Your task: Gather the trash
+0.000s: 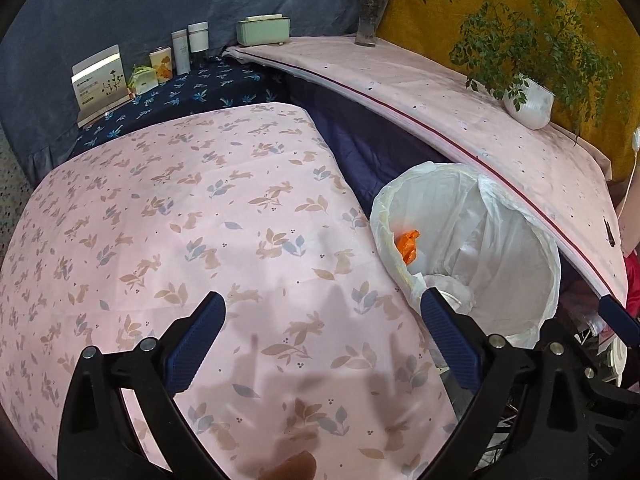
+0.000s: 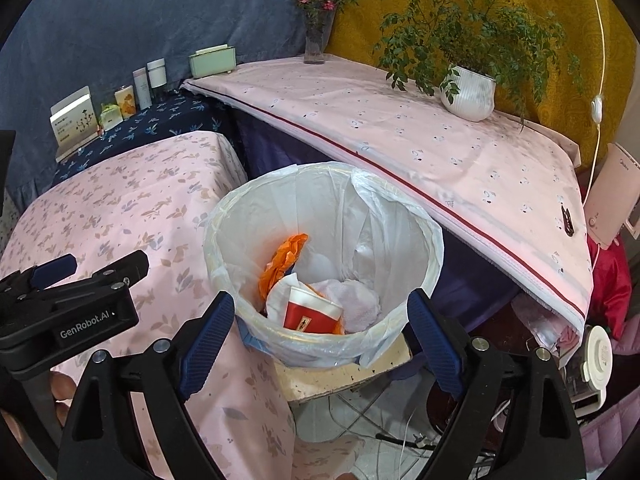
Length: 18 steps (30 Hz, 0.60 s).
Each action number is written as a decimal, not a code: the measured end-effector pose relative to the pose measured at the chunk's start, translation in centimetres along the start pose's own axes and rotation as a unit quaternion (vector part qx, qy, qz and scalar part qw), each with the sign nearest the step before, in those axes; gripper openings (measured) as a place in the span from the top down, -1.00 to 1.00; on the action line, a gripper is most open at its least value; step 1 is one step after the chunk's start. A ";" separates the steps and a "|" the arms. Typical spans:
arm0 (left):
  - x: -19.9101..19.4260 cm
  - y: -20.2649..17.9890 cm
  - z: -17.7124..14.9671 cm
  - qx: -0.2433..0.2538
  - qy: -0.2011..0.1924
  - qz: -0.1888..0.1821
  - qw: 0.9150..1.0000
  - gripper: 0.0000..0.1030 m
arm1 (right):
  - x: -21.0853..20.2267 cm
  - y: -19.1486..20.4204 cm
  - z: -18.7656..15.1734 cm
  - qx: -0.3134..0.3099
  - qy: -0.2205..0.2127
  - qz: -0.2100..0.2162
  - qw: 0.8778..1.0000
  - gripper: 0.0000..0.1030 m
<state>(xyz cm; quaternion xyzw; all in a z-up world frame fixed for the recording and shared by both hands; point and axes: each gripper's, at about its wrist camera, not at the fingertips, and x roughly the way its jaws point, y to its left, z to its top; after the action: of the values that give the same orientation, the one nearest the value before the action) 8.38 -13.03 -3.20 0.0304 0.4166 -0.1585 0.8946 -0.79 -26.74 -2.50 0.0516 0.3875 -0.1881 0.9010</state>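
Both the left hand-held gripper (image 1: 322,322) and right hand-held gripper (image 2: 320,320) are hanging wide open and empty, the trash (image 2: 312,312) is lying in the lined bin (image 2: 420,240), and the worktop (image 1: 160,220) is showing nothing left, so collection is looking finished.

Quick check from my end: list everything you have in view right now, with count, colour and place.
Bin: one, white liner, between the two tables.
Paper cup: one, red and white, inside the bin.
Orange wrapper: one, crumpled, inside the bin.
White tissues: a wad, inside the bin.
Bunny-print cloth: one, pink, covering the near table.
Pink cloth with red stripe: one, covering the far table.
Potted plant: one, green in a white pot, far table.
Flower vase: one, clear, pink flowers, far table corner.
Green box: one, pale, beside the vase.
Left tongs: open, over the bunny cloth.
Right tongs: open, above the bin.
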 end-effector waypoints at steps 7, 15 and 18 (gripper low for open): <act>-0.2 0.4 -0.6 -0.008 0.003 0.010 1.000 -0.82 | 0.1 0.6 -0.5 -0.003 0.011 0.002 1.000 -0.65; -0.4 0.1 -0.8 0.001 -0.002 0.017 1.000 -0.82 | 0.1 1.0 -0.9 -0.009 0.014 0.002 1.000 -0.65; -0.5 0.1 -0.8 0.003 -0.002 0.016 1.000 -0.82 | 0.0 1.0 -0.8 -0.009 0.013 0.002 1.000 -0.65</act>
<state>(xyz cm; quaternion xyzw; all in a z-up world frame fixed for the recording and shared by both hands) 7.57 -12.71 -3.36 0.0394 0.4135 -0.1453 0.8980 -0.95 -25.58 -3.10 0.0469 0.4003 -0.1822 0.8969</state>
